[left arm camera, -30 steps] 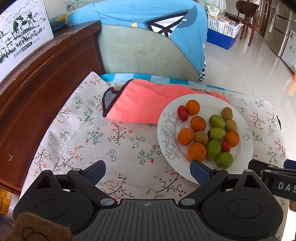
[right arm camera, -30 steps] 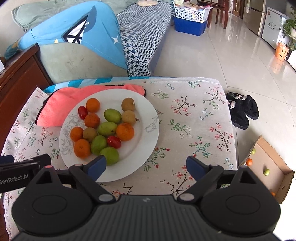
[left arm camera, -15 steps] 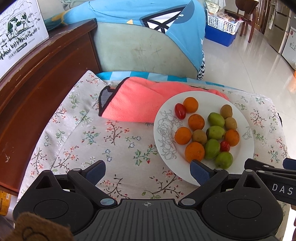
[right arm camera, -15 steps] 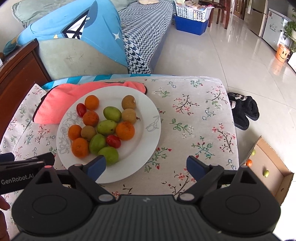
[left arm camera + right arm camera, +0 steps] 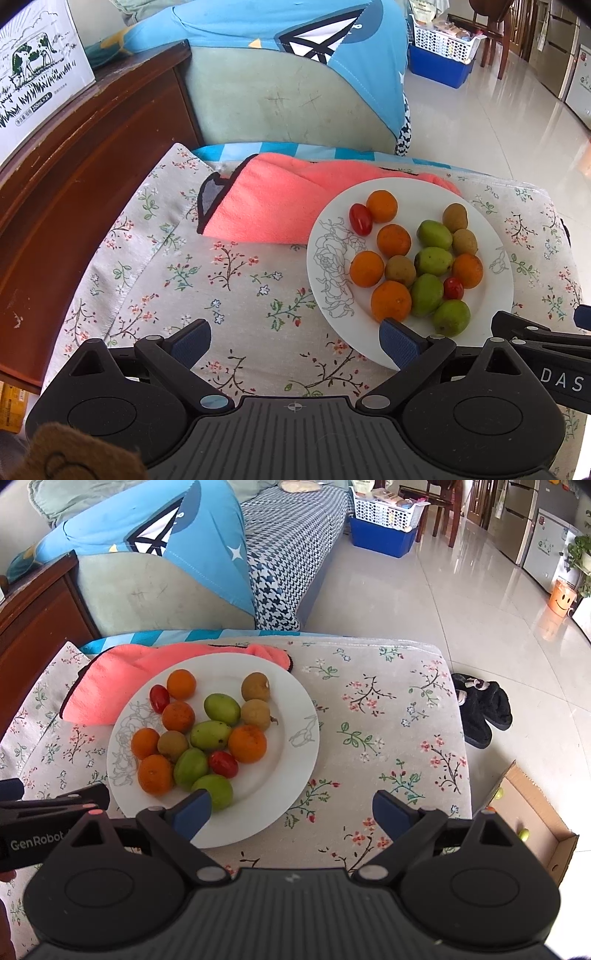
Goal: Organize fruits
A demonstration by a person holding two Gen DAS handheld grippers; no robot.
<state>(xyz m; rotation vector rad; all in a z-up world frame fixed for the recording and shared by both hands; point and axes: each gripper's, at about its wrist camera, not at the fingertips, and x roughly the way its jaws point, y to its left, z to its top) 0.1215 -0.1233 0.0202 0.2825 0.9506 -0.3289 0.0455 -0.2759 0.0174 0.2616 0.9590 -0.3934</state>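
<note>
Both grippers hover at the near rim of the white plate [image 5: 295,716], left gripper [image 5: 293,338] and right gripper [image 5: 291,808] each with fingers spread and empty. Oranges [image 5: 246,743], green fruits [image 5: 210,735], brown fruits [image 5: 255,686] and cherry tomatoes [image 5: 222,764] crowd the plate. Behind it lies a pink towel [image 5: 266,206] on the floral surface [image 5: 388,716].

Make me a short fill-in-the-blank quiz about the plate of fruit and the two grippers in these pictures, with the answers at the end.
1. The fruits lie together on a round ______ plate.
2. The number of small red tomatoes on the plate is ______.
3. The plate's far rim lies over a folded ______ cloth.
4. The left gripper and right gripper both have their jaws ______, holding nothing.

Missing words: white; two; pink; open
</note>
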